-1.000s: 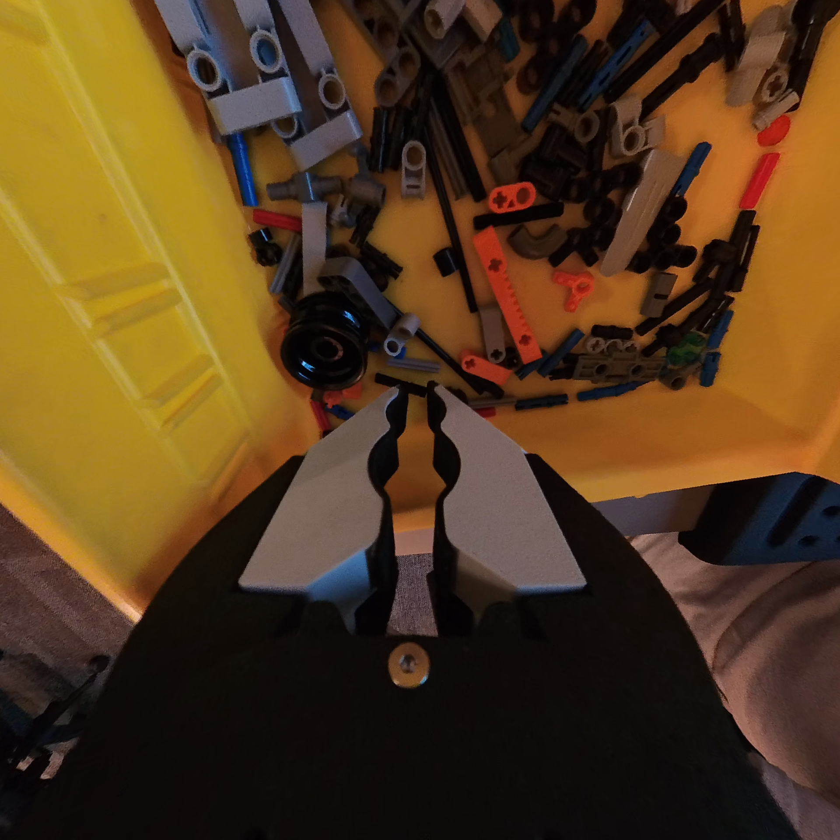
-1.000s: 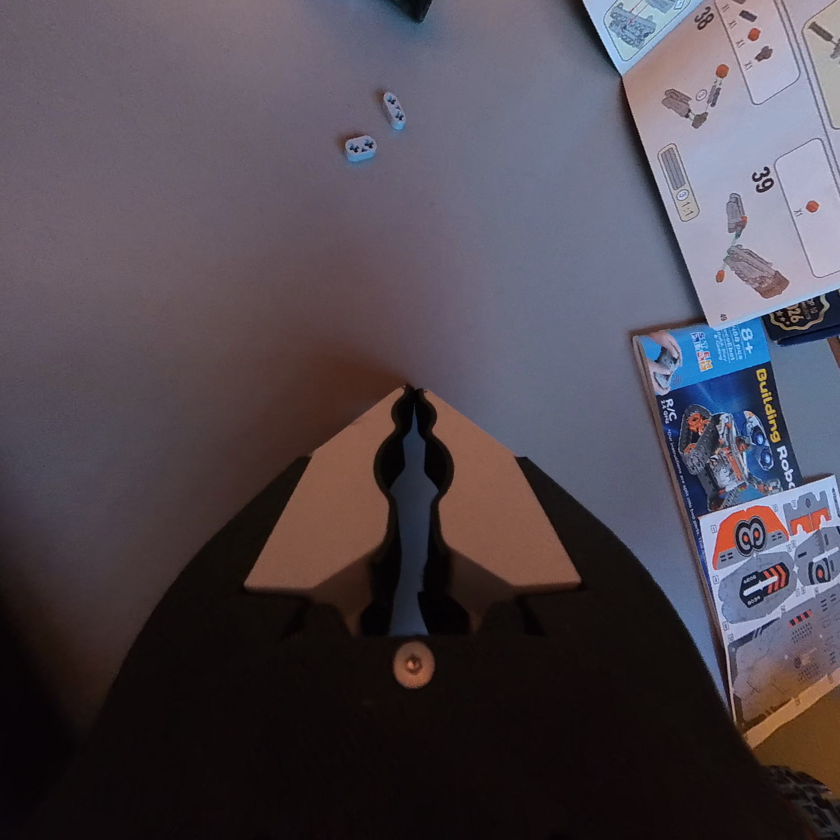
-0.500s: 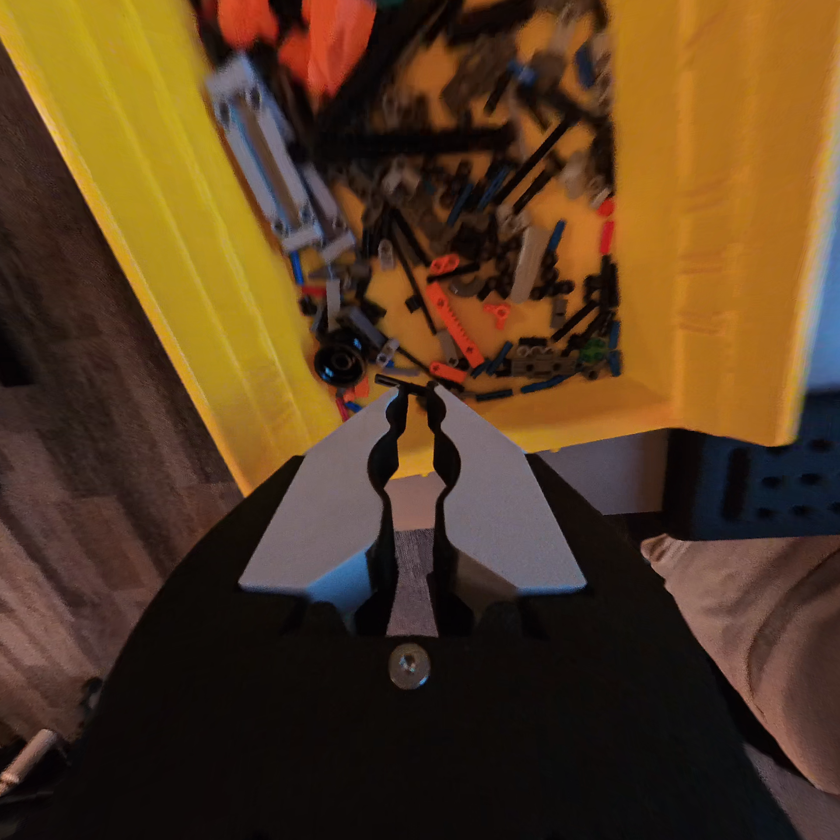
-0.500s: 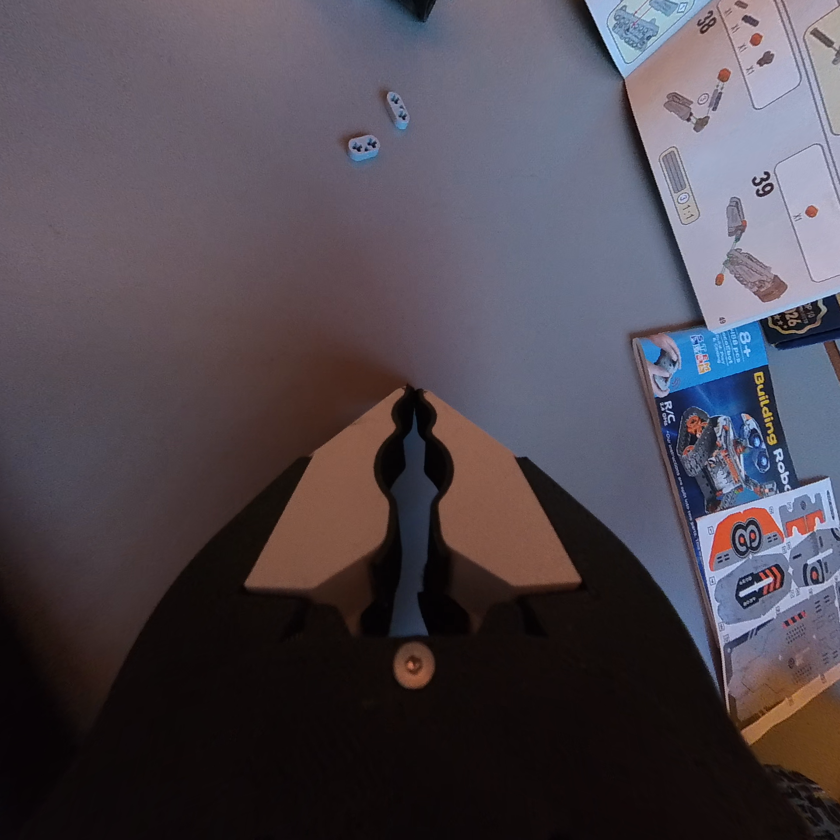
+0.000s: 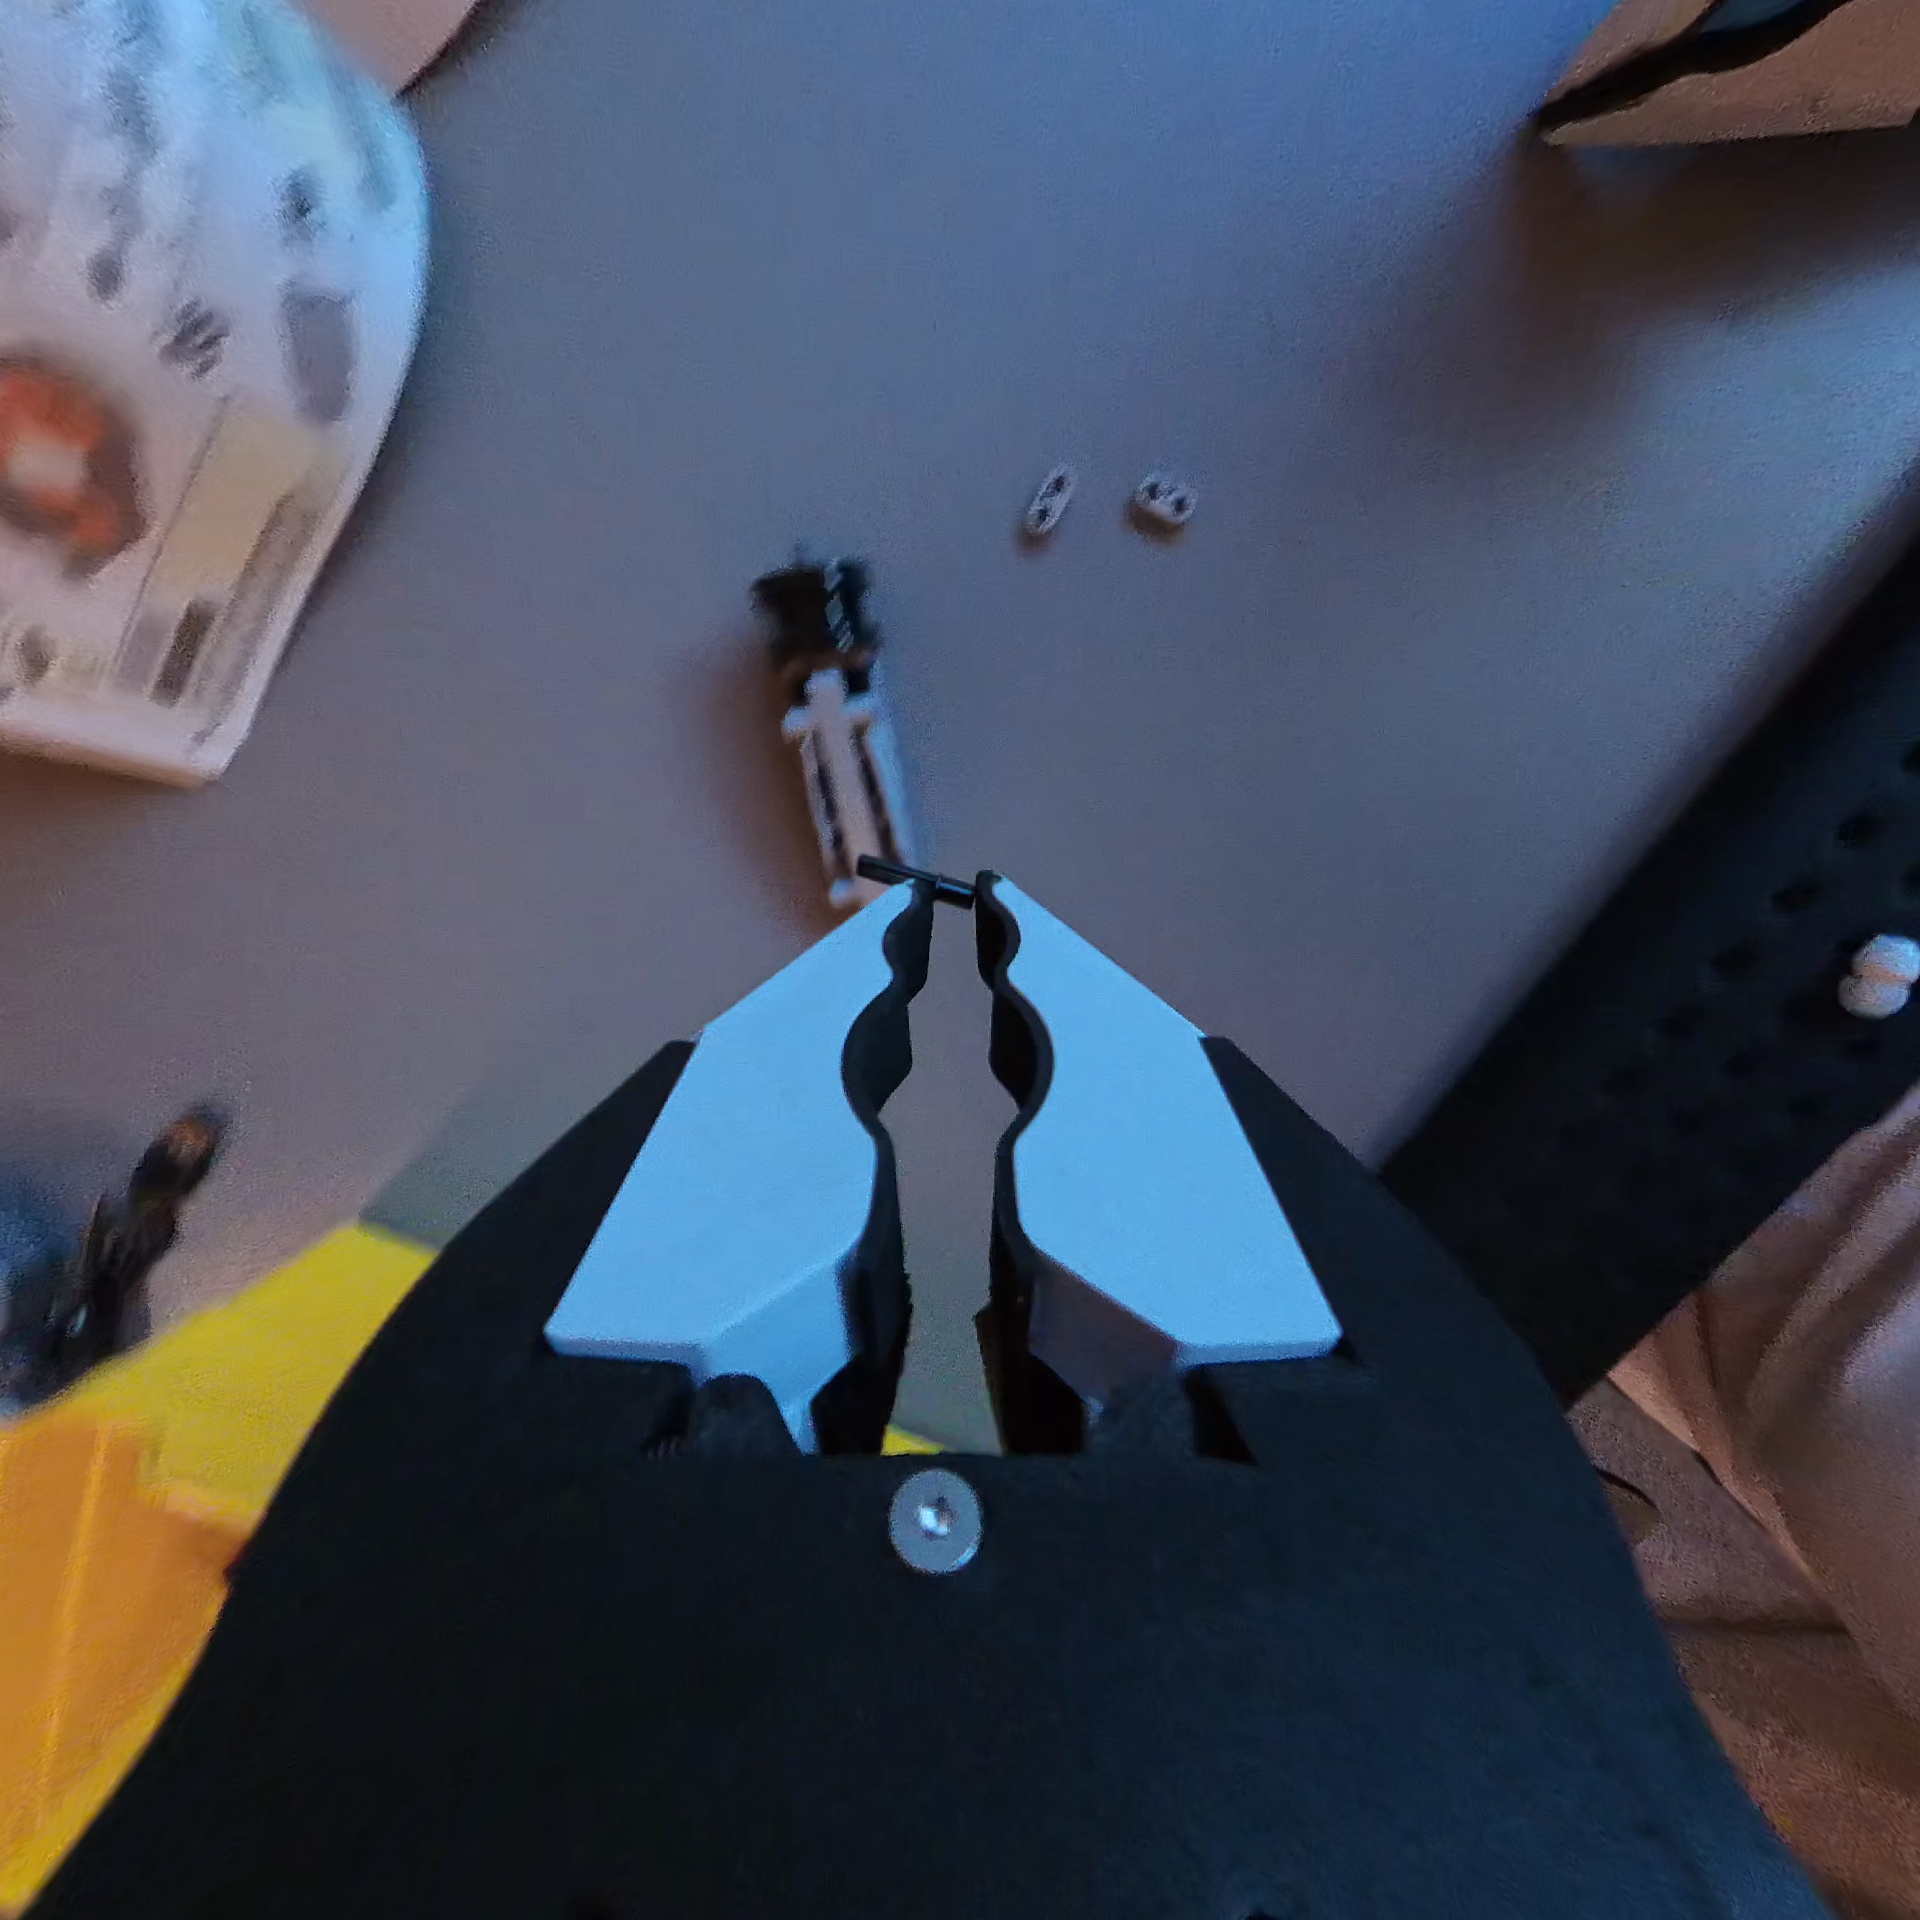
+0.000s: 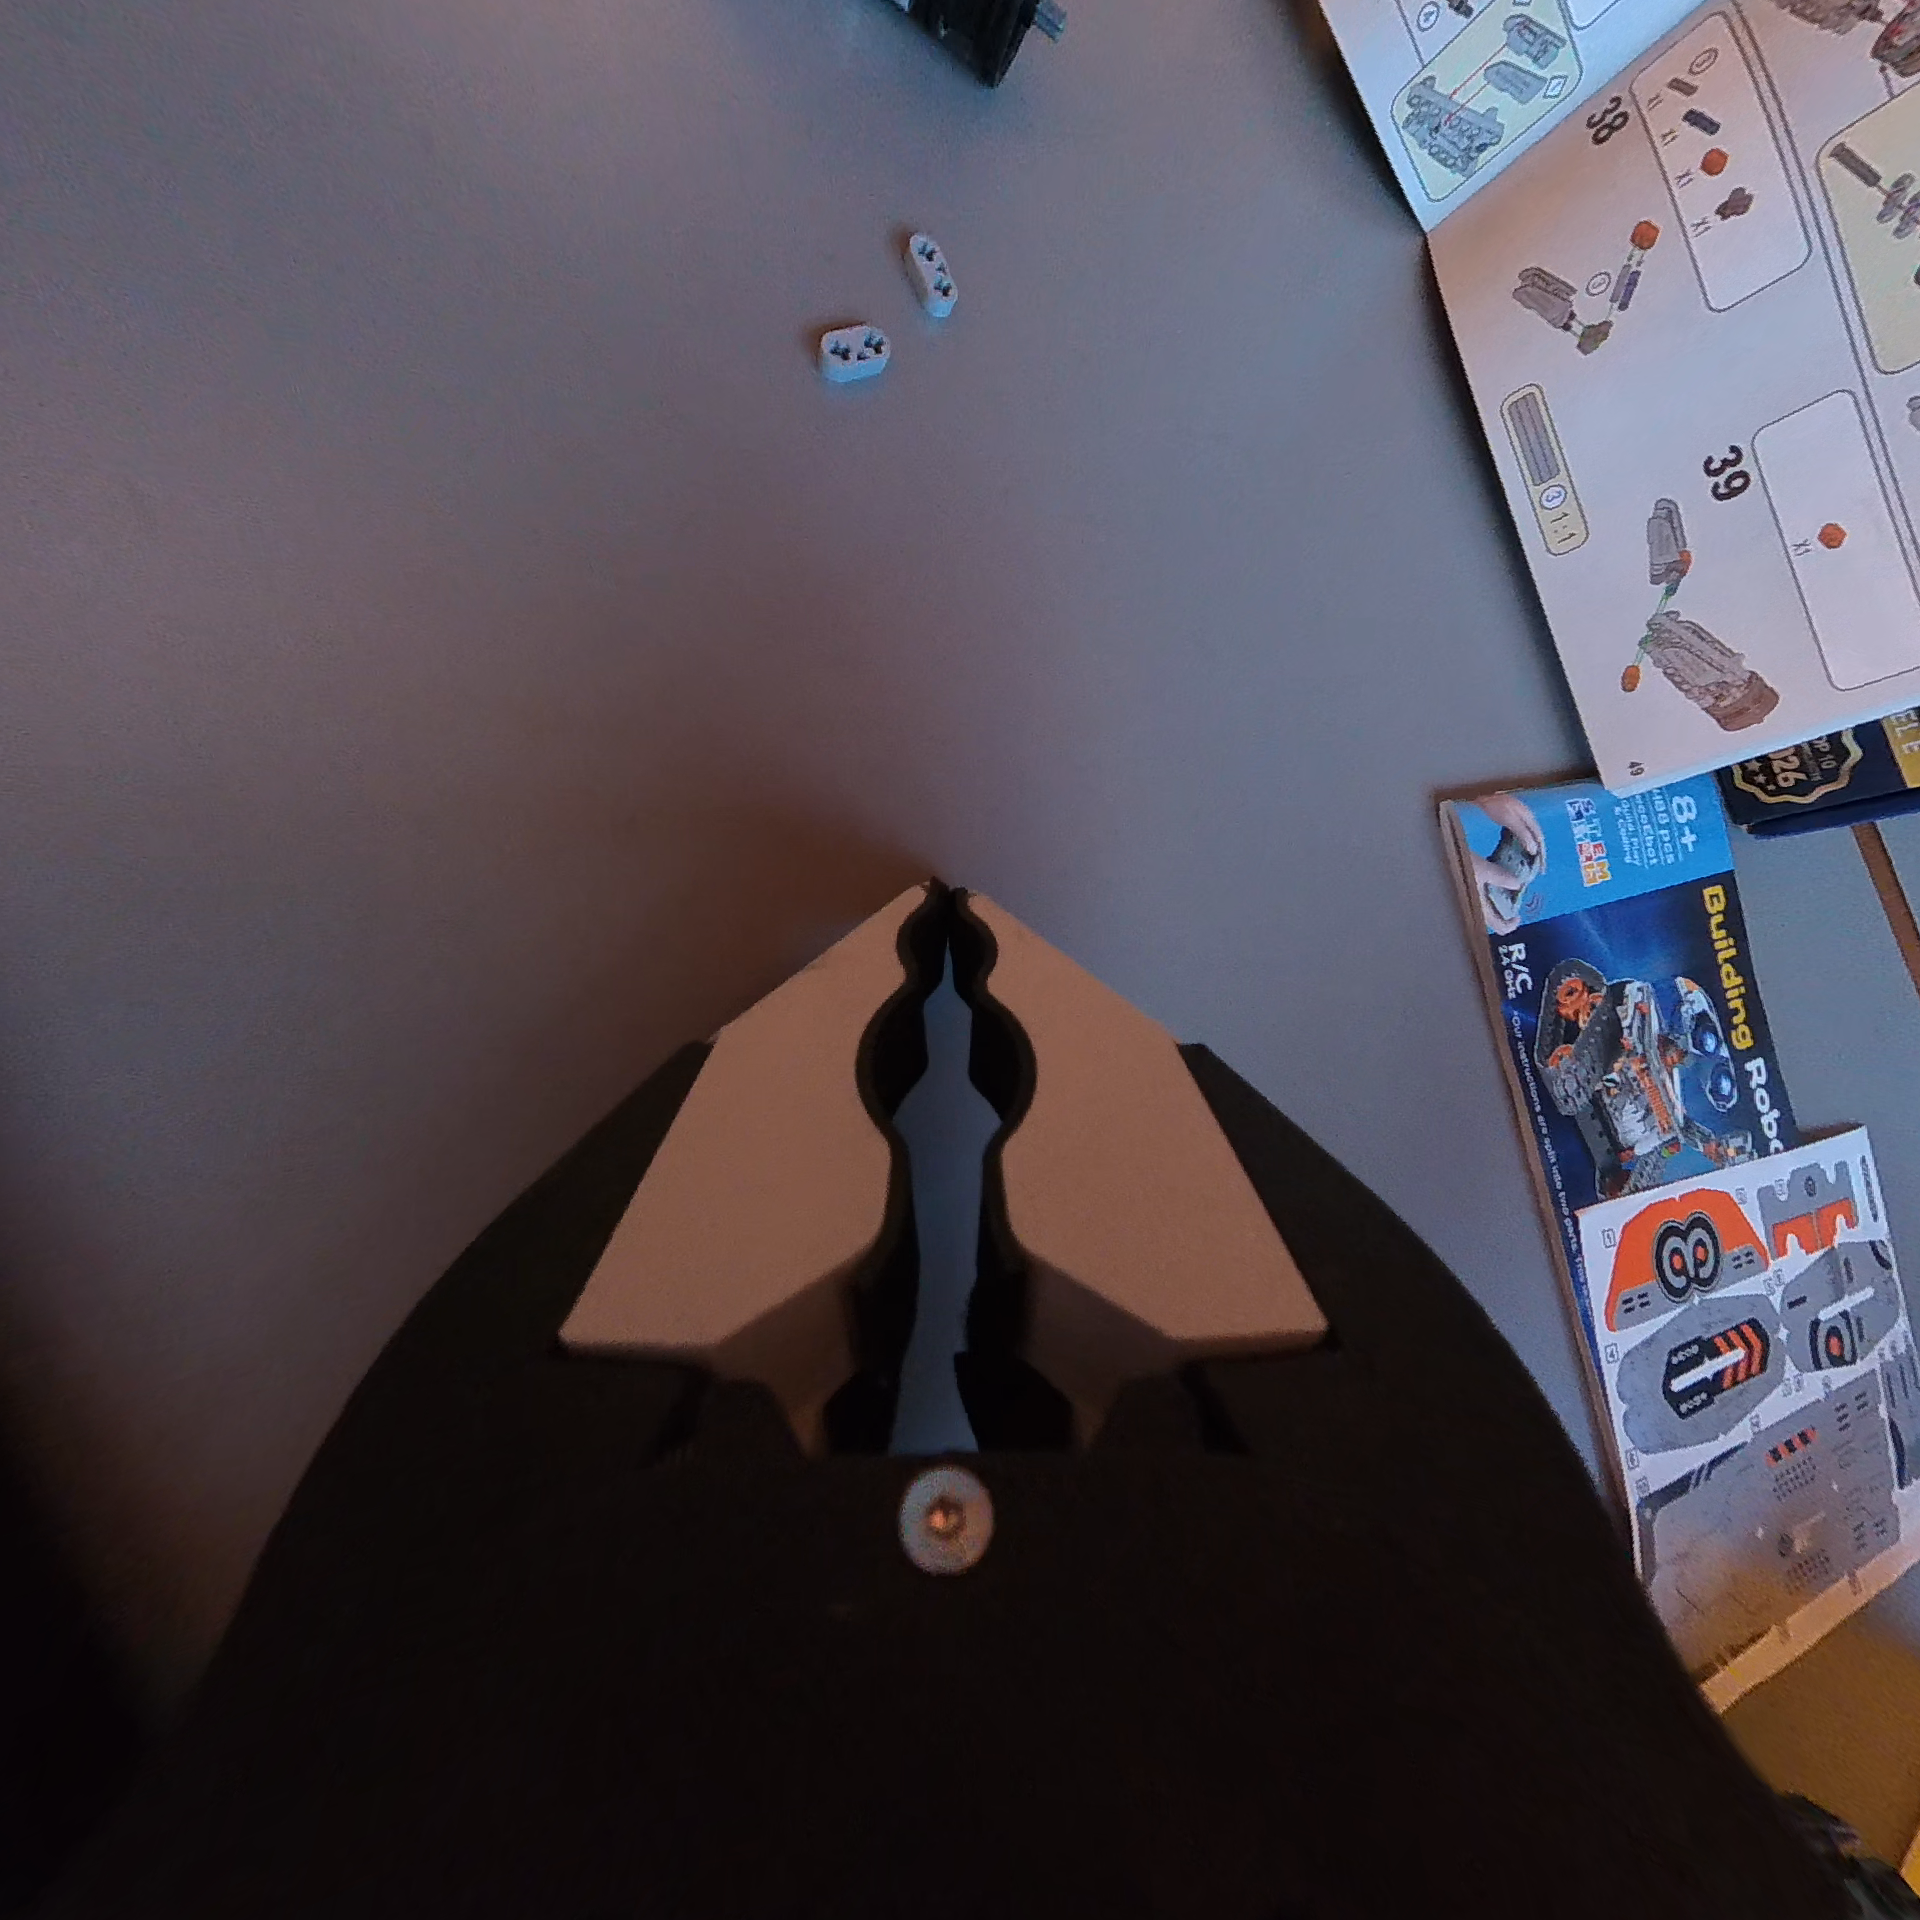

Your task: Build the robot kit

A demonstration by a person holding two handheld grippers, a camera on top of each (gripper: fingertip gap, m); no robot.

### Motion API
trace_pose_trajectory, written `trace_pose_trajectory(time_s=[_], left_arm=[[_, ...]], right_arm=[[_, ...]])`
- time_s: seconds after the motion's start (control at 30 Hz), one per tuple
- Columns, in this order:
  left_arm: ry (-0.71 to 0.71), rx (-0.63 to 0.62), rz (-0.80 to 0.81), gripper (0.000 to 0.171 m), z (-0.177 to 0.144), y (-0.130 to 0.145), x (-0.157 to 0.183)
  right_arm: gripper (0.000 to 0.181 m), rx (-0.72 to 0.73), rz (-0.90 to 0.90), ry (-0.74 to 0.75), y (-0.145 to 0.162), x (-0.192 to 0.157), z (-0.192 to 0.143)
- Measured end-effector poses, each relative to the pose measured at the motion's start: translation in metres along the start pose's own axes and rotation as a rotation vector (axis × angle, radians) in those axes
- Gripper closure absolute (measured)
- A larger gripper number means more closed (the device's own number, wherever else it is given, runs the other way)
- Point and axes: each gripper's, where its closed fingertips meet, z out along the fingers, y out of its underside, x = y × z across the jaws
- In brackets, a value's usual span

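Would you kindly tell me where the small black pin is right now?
In the left wrist view, the small black pin sits crosswise at the left gripper tips, just before the grey-and-black assembly.

Left hand-held gripper (image 5: 948,891) left yellow bin (image 5: 94,1475), now over grey table (image 5: 1195,260), black pin (image 5: 914,879) pinched at tips.

The left hand-held gripper (image 5: 948,891) holds a small thin black plastic pin (image 5: 914,878) crosswise at its tips; the jaws stand a little apart and the pin sticks out to the left. Just beyond the tips a small grey and black assembly of building pieces (image 5: 840,717) lies on the grey desk (image 5: 1299,312). Farther off, two small light grey two-hole connector pieces (image 5: 1103,503) lie near each other. A blurred printed booklet (image 5: 156,395) is at the upper left, a yellow plastic bin (image 5: 94,1507) at the lower left, and a black perforated board (image 5: 1714,1039) at the right.
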Motion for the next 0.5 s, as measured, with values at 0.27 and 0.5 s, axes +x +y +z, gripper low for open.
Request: trace_pose_trajectory(time_s=[0.27, 0.5], left_arm=[[0.120, -0.102, 0.059, 0.165, 0.074, -0.021, 0.031], [0.128, -0.126, 0.062, 0.165, 0.092, -0.011, 0.036]], right_arm=[[0.181, -0.003, 0.042, -0.013, 0.001, 0.000, -0.001], [0.181, -0.003, 0.043, -0.008, 0.001, 0.001, -0.002]])
